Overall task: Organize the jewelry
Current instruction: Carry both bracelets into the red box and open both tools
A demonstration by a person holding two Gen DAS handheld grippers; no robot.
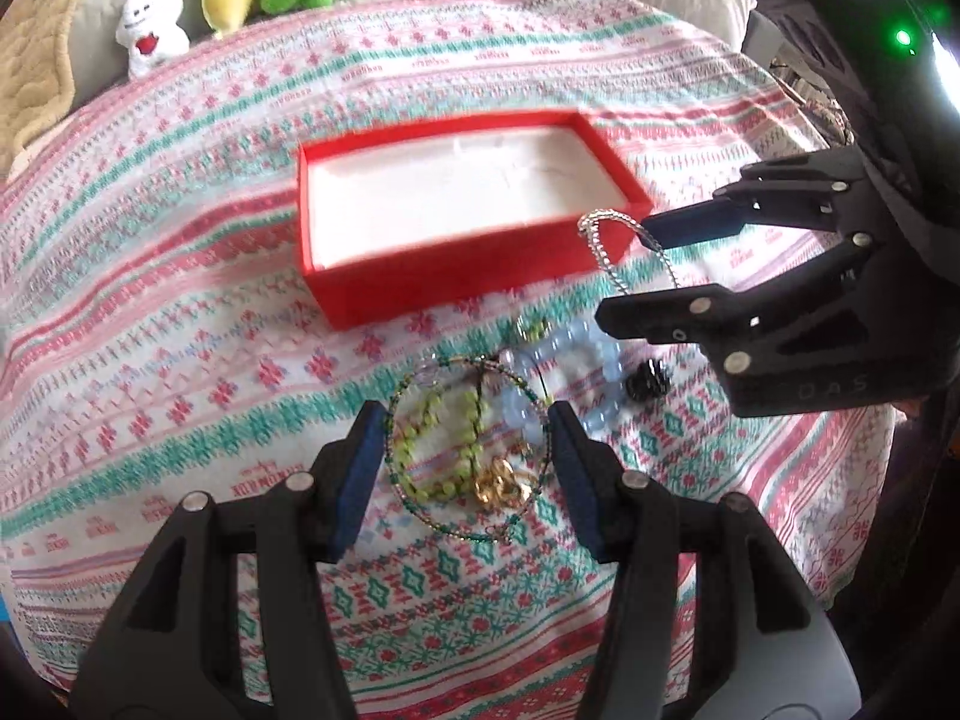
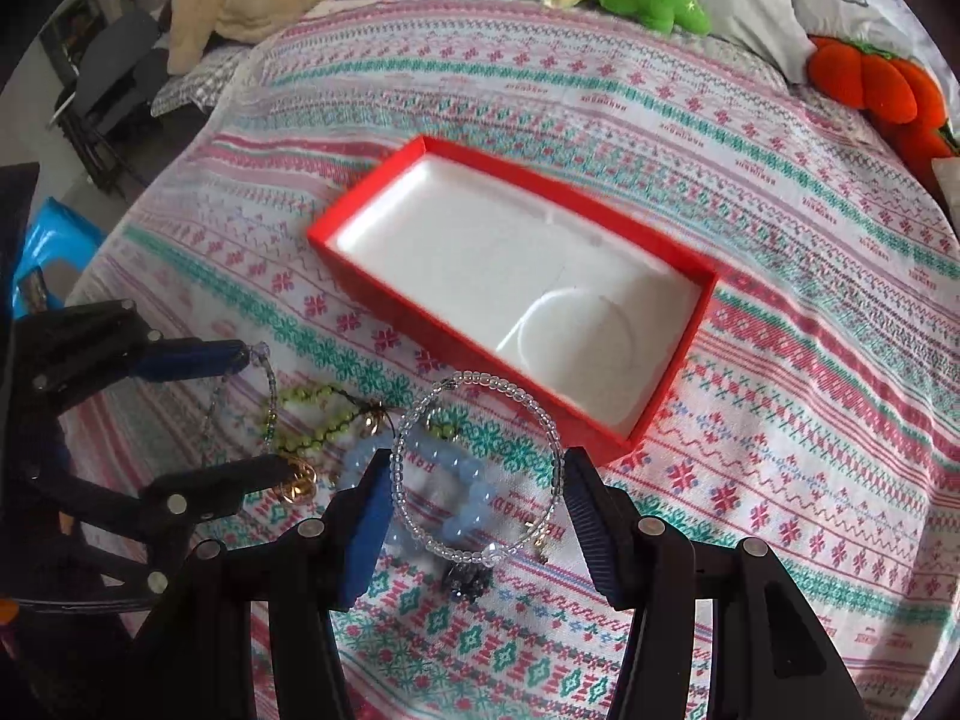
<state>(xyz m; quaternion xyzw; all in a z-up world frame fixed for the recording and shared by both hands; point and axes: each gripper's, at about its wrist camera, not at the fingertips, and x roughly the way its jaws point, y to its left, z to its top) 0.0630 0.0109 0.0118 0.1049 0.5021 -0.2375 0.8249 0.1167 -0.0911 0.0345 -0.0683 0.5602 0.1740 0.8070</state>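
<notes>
Clear bead bracelet (image 2: 477, 468) between right gripper (image 2: 477, 516) jaws, angled steeply down

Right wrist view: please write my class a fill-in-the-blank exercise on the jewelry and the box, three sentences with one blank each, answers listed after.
1. The box has red walls and a ___ lining.
2. The right gripper is shut on a bracelet of ___ beads.
3. The pale blue bracelet lies ___ the box, on the patterned cloth.

Missing words: white; clear; outside
</notes>
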